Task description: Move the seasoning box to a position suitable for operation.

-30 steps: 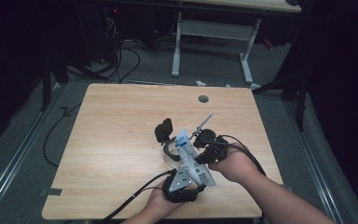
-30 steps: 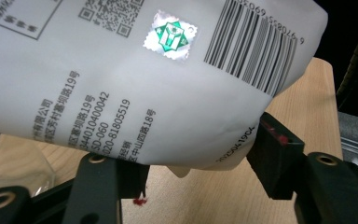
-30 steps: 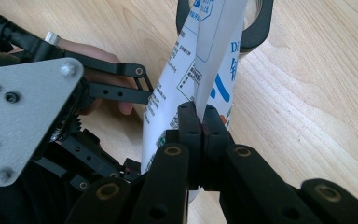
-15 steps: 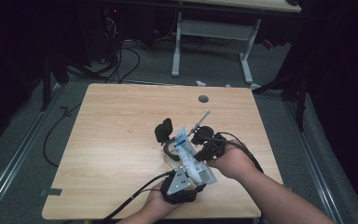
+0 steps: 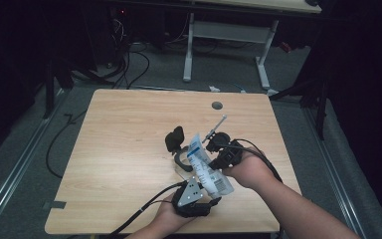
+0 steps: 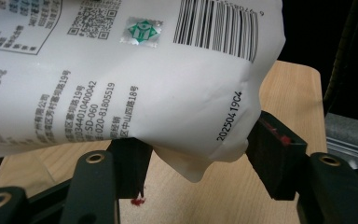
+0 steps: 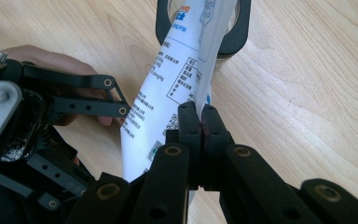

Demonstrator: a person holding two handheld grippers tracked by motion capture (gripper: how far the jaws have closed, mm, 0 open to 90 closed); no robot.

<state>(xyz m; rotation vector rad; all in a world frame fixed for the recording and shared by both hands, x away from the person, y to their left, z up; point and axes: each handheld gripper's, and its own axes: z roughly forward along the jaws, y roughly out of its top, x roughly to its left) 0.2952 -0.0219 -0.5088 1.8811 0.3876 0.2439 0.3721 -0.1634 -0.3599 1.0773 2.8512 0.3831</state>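
Observation:
A white printed pouch (image 5: 208, 167) is held up over the table between both grippers. My right gripper (image 7: 200, 116) is shut on one thin edge of the pouch (image 7: 168, 88). My left gripper (image 6: 196, 154) has the pouch's lower corner (image 6: 191, 116) between its pads, which press its sides; its jaws have just been opening a little. The pouch's far end points down into a black-rimmed container (image 7: 237, 39) on the table. In the high view the left gripper (image 5: 199, 194) is nearest the front edge and the right gripper (image 5: 221, 152) is beside the pouch.
The container (image 5: 181, 160) has a black lid (image 5: 175, 139) standing up behind it. A thin pale rod (image 5: 217, 125) sticks out past the right gripper. The wooden table (image 5: 124, 144) has a round hole (image 5: 217, 105) near its far edge. Cables trail off the front.
The pouch's upper end stands slightly higher than a second ago. Both hands have kept their place.

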